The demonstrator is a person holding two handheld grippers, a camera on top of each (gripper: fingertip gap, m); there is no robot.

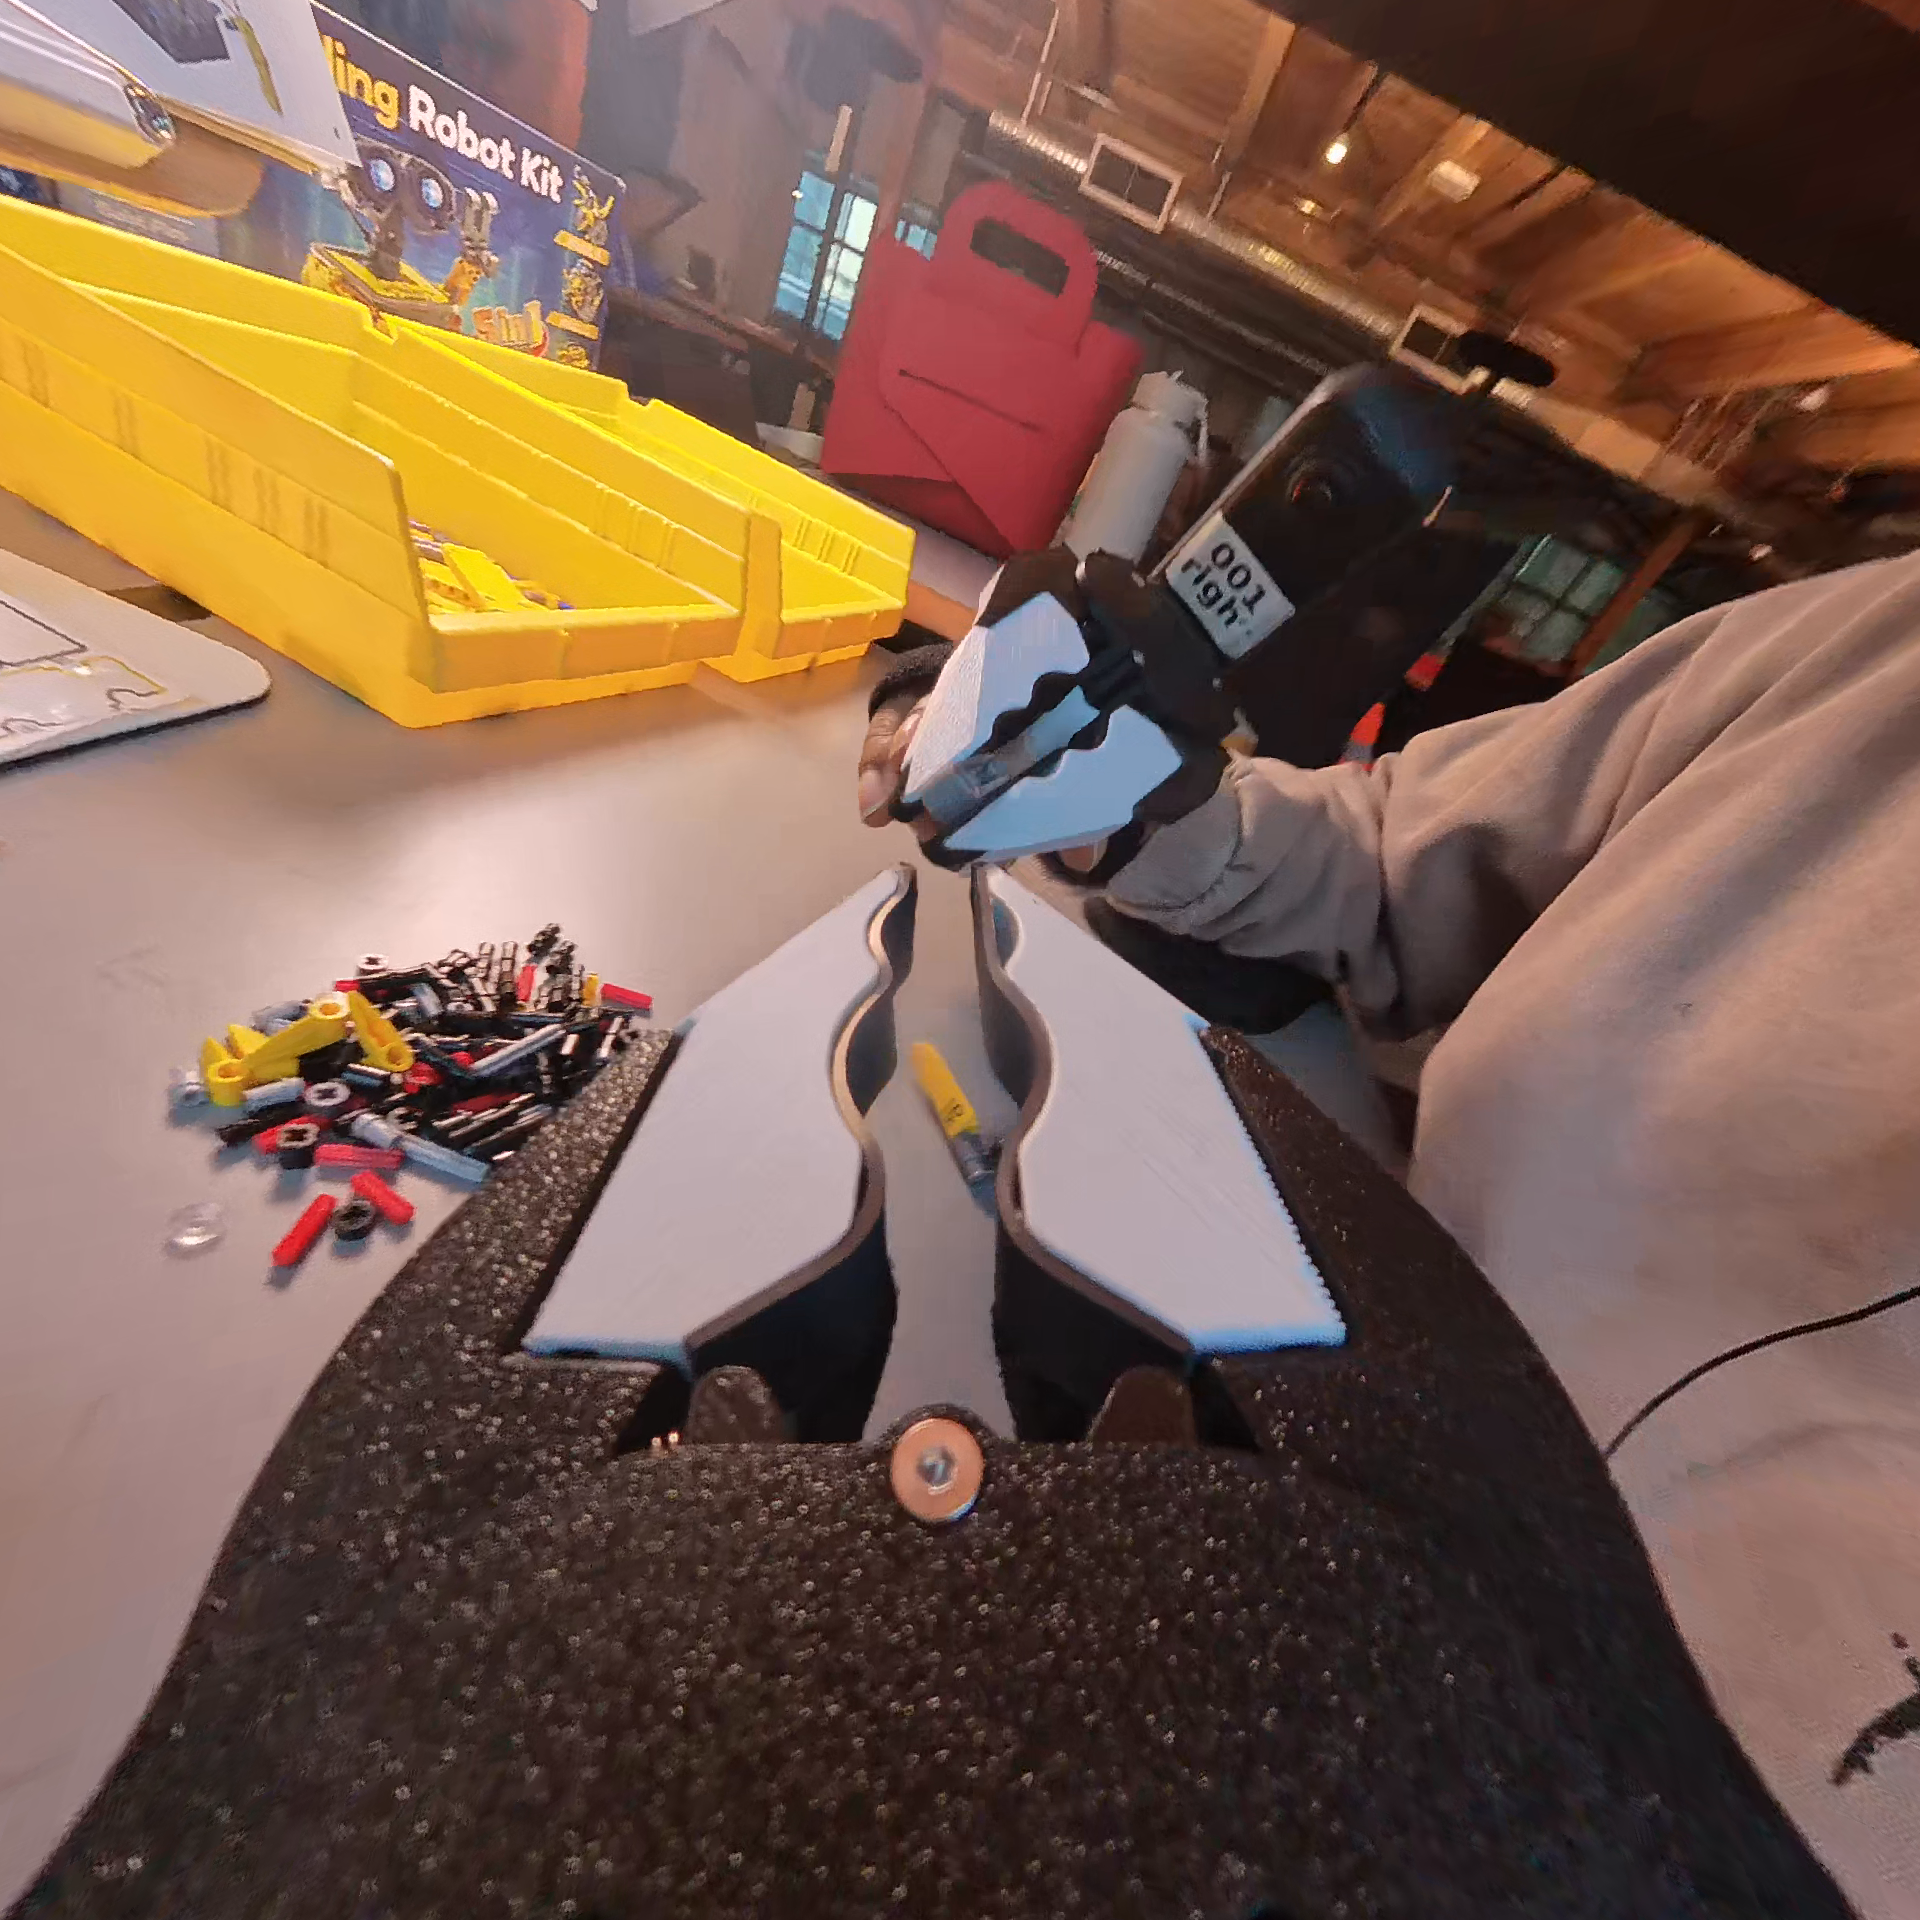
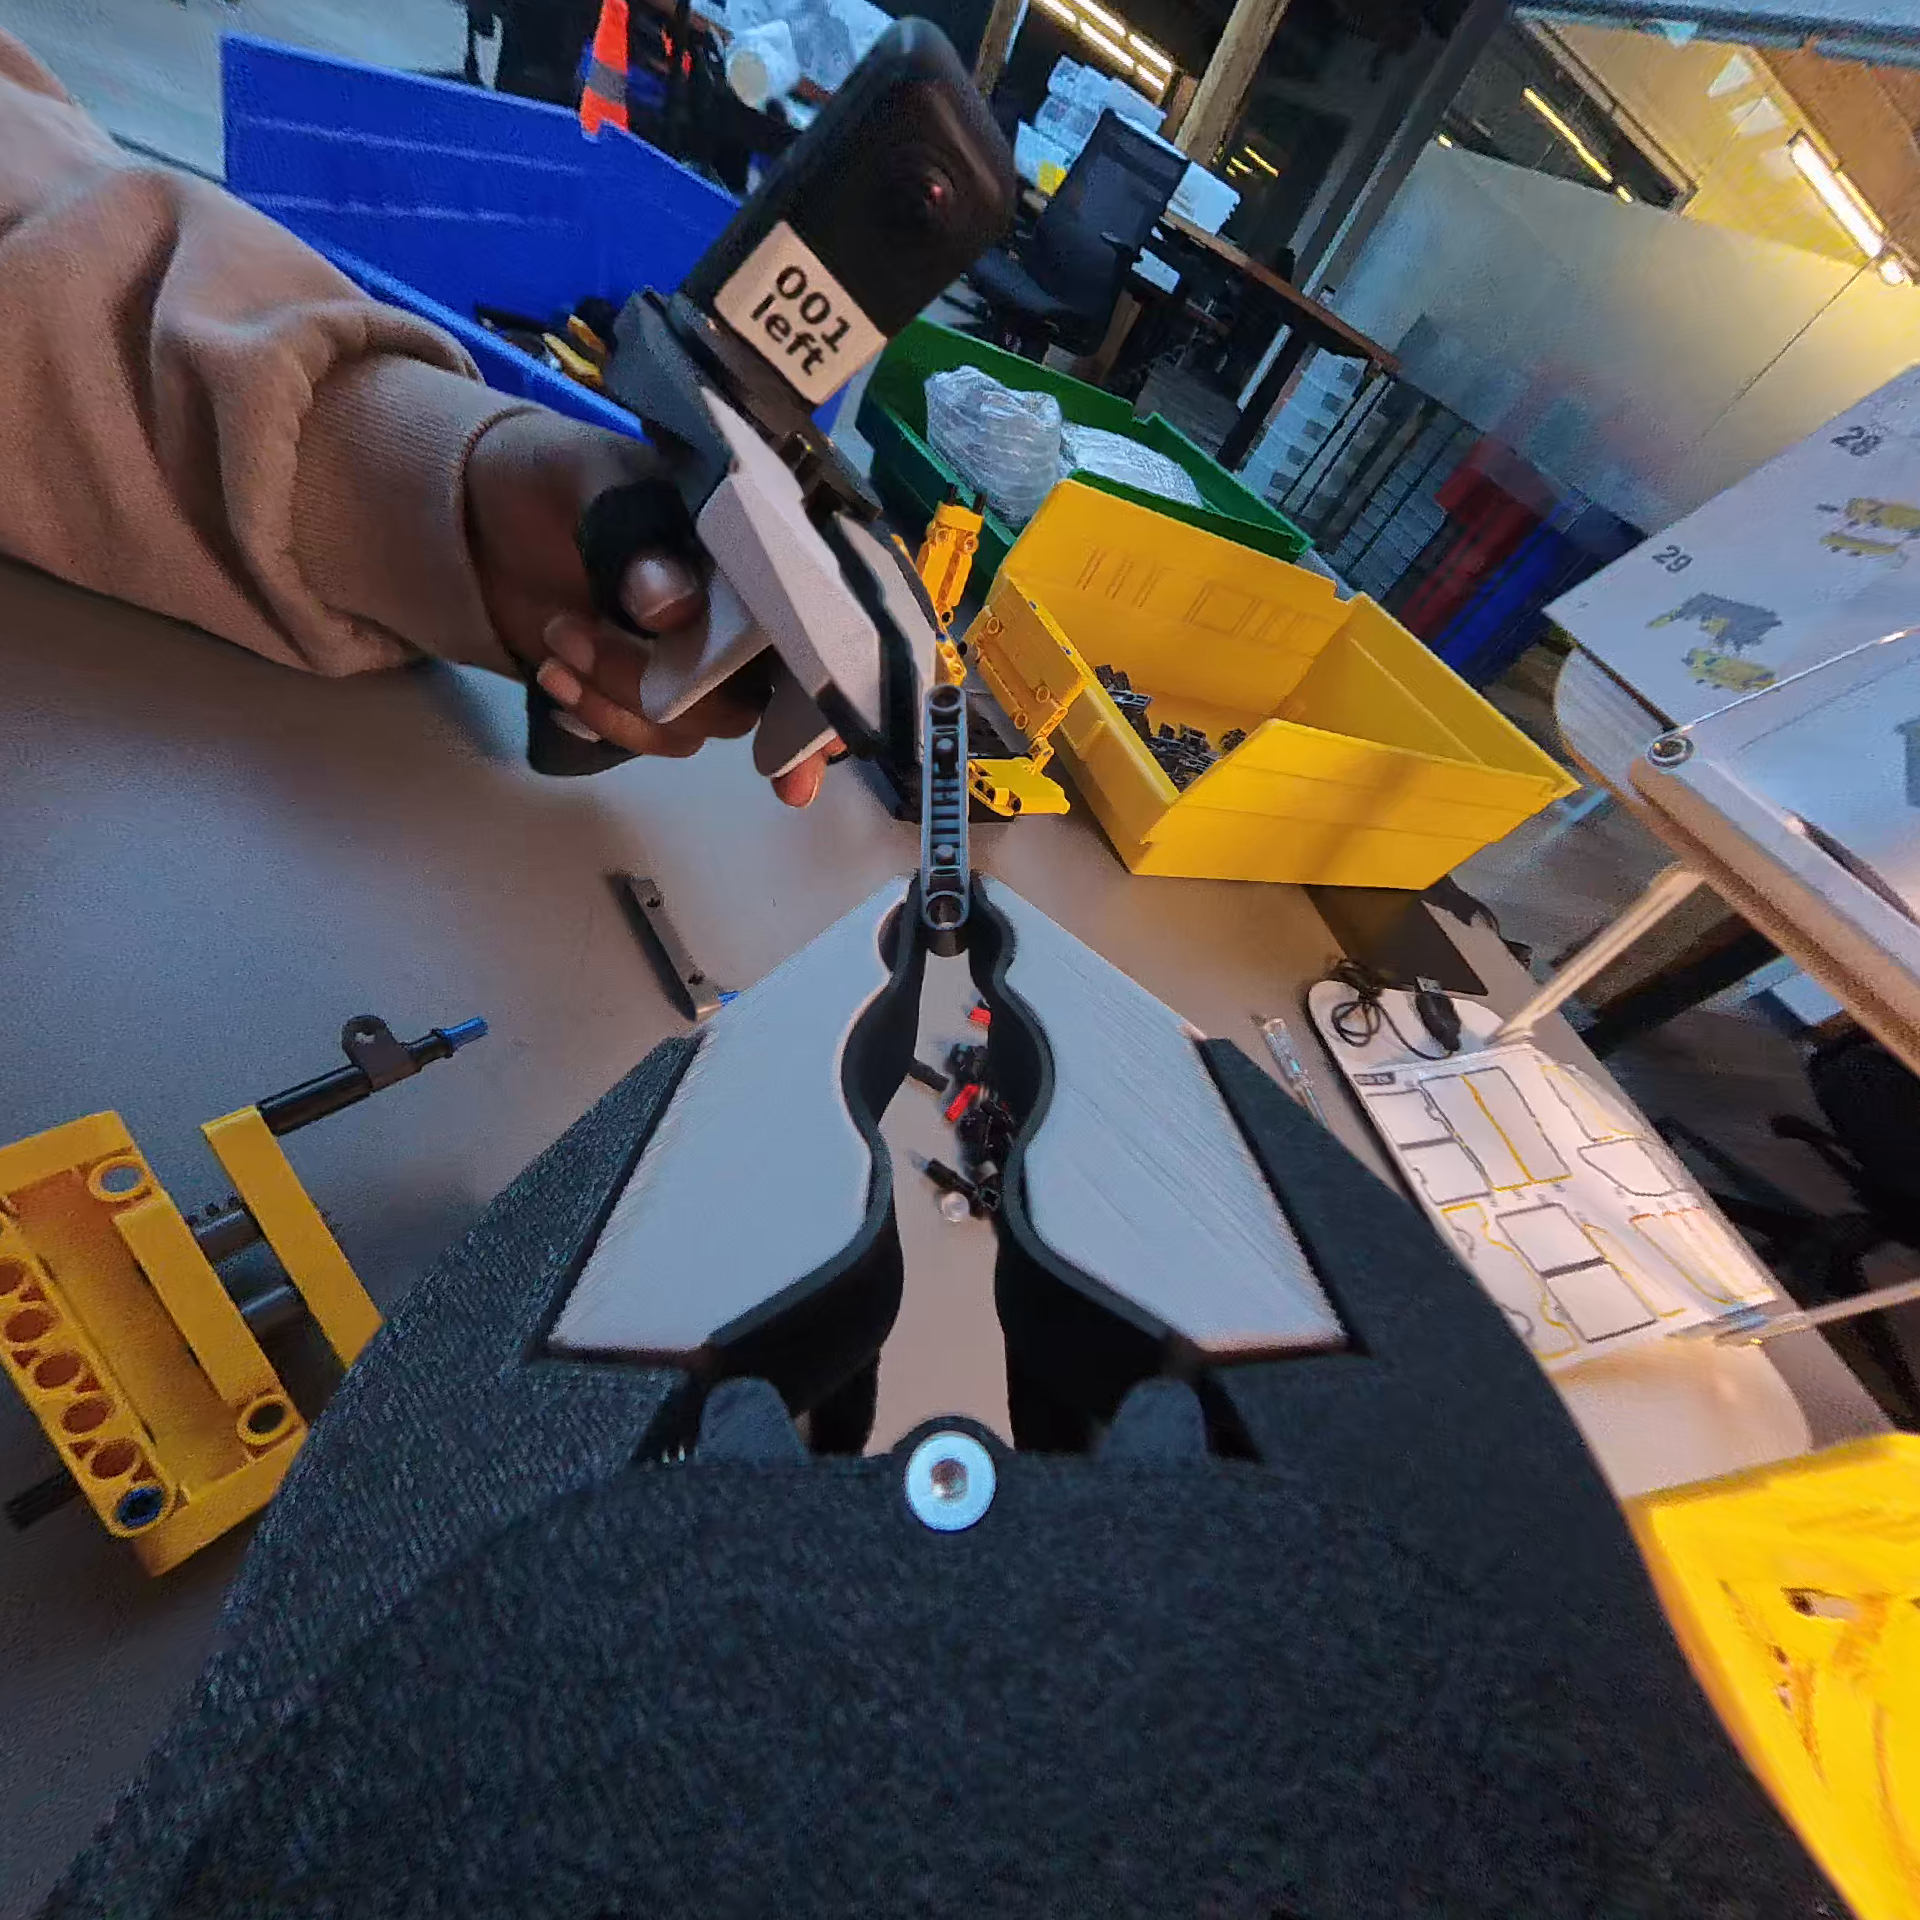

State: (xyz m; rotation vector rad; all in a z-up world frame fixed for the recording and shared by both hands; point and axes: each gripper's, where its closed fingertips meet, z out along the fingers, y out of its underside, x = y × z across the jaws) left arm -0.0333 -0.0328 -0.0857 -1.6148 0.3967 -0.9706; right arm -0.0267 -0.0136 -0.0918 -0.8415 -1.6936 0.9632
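Note:
My right gripper (image 2: 943, 909) is shut on the lower end of a dark grey holed beam (image 2: 945, 790), which sticks straight out past the fingertips above the grey table (image 2: 312, 883). In the left wrist view the right gripper (image 1: 935, 821) hovers just beyond my left gripper (image 1: 942, 883), with the beam's end (image 1: 977, 774) showing between its jaws. The left gripper's jaws stand narrowly apart and empty. A small yellow and grey pin (image 1: 945, 1096) lies on the table below them. A pile of small black, red and yellow parts (image 1: 416, 1060) lies to its left. The left gripper also shows in the right wrist view (image 2: 894, 696).
Yellow bins (image 1: 468, 499), a printed kit box (image 1: 468, 208), a red bag (image 1: 966, 364) and a white bottle (image 1: 1132, 468) stand at the back. A yellow frame assembly (image 2: 135, 1330), black axle (image 2: 384, 1060), loose grey beam (image 2: 665, 945), yellow bin (image 2: 1299, 727), printed mat (image 2: 1538, 1195) and booklet stand (image 2: 1766, 561) surround the grippers. The tips of both grippers are at nearly the same place.

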